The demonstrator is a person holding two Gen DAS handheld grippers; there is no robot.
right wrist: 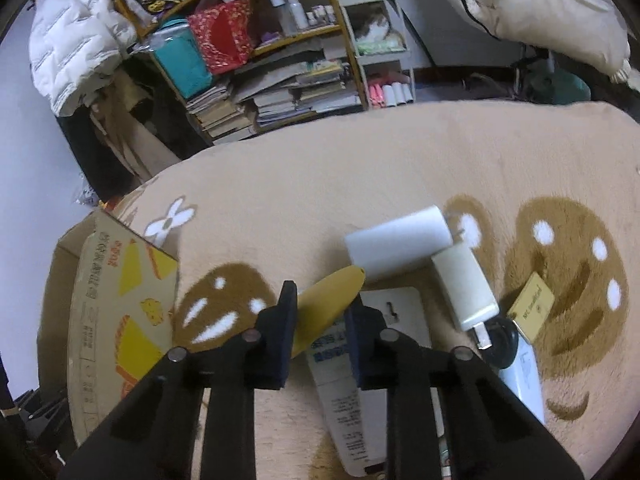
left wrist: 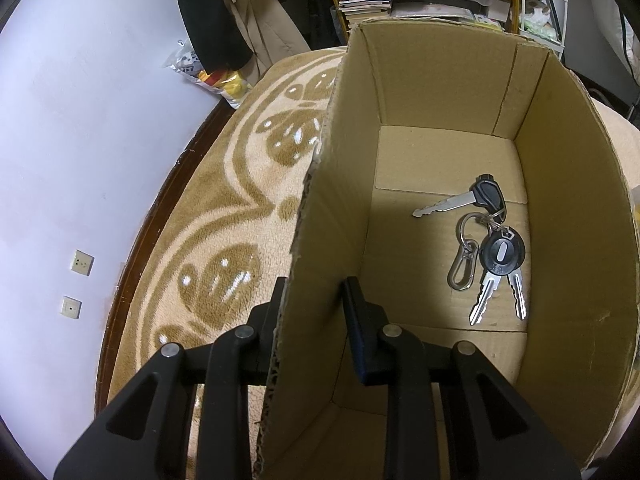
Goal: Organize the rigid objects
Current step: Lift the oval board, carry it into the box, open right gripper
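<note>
In the left wrist view, the left tongs (left wrist: 316, 300) stood astride the near-left wall of the cardboard box (left wrist: 448, 92), one finger outside it and one inside, with the wall between them. The inner finger looked apart from the cardboard, so I could not tell whether they pinched the wall or only straddled it. On the box floor lay a bunch of keys (left wrist: 486, 248), well ahead and to the right of the tongs, the only thing inside. The box rested on a patterned blanket (left wrist: 224, 216) beside a pale wall (left wrist: 80, 120).

In the right wrist view, the right tongs (right wrist: 322, 304) were spread, with the yellow oblong piece (right wrist: 332, 300) lying between the fingers, its long axis running from near-left to far-right, roughly along the tongs. No contact was clear, so it looked like a grasp about to close rather than one made. The right hand's tongs were plainly the nearer to it. Under and just beside it lay a white printed packet (right wrist: 344, 392); beyond its far tip sat a white roll (right wrist: 400, 240), a cream charger (right wrist: 464, 288) and a small yellow card (right wrist: 532, 308), crowding the right side. The box (right wrist: 120, 312) stood to the left, near; the way across looked open.
</note>
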